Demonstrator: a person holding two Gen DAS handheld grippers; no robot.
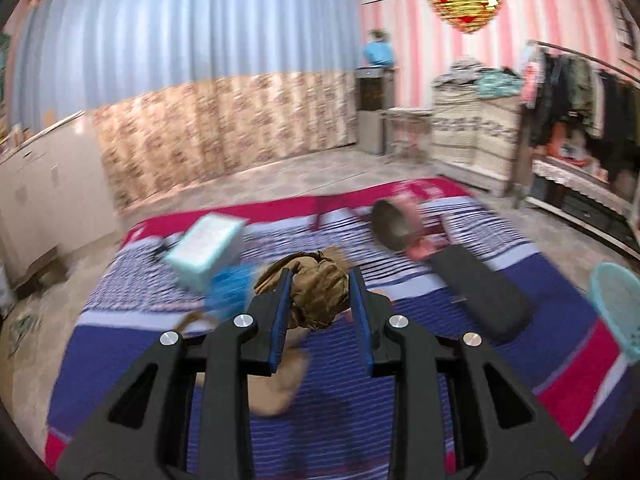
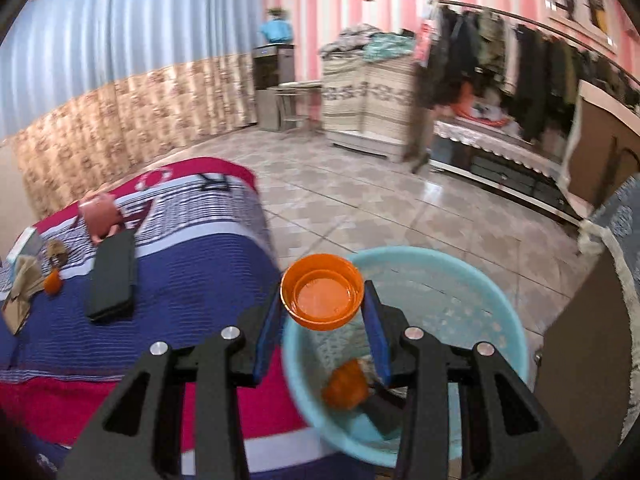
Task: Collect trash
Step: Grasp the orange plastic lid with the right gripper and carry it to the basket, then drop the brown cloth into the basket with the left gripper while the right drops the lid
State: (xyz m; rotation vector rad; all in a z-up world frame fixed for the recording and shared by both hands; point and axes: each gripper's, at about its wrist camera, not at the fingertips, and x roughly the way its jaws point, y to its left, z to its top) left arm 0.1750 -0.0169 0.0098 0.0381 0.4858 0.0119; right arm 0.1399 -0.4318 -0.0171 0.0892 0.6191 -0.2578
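collection looks partway done: right gripper (image 2: 322,312) clamps an orange lid (image 2: 322,297) above the blue basket (image 2: 480,280) already holding orange scraps (image 2: 345,385), left gripper (image 1: 320,312) clamps a brown paper wad (image 1: 318,290) over the bed (image 1: 440,360), where more brown paper (image 2: 20,292) remains.

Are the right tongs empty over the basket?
No. The right tongs are shut on an orange lid, held above the light blue basket, which already holds an orange scrap.
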